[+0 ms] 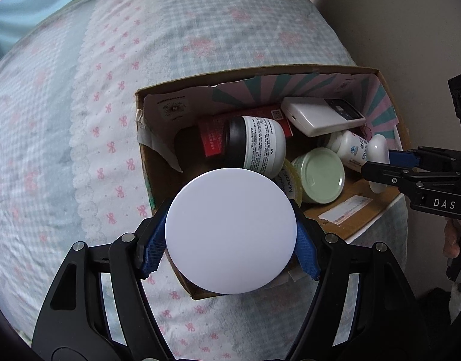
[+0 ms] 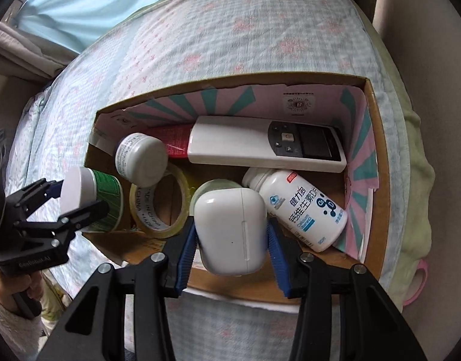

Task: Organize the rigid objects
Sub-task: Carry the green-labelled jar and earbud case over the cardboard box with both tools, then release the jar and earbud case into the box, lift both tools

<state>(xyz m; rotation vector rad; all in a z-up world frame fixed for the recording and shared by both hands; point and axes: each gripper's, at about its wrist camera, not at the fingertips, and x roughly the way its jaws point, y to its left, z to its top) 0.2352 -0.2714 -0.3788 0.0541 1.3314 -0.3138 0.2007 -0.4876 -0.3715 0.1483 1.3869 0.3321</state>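
left gripper (image 1: 230, 240) is clamped on a green-labelled bottle with a white cap (image 2: 91, 198), held over the near-left edge of the cardboard box (image 2: 378, 180) on the bed (image 1: 79, 120). right gripper (image 2: 232, 237) is clamped on a white earbuds case (image 2: 230, 228), just over the box's near edge. box is crowded: remote (image 2: 266, 144) along the far wall, vitamin bottle (image 2: 302, 207) lying just right of the case, tape roll (image 2: 161, 204) and a small white-lidded jar (image 2: 141, 159) to its left, green-lidded jar (image 1: 319, 174) right below the case.
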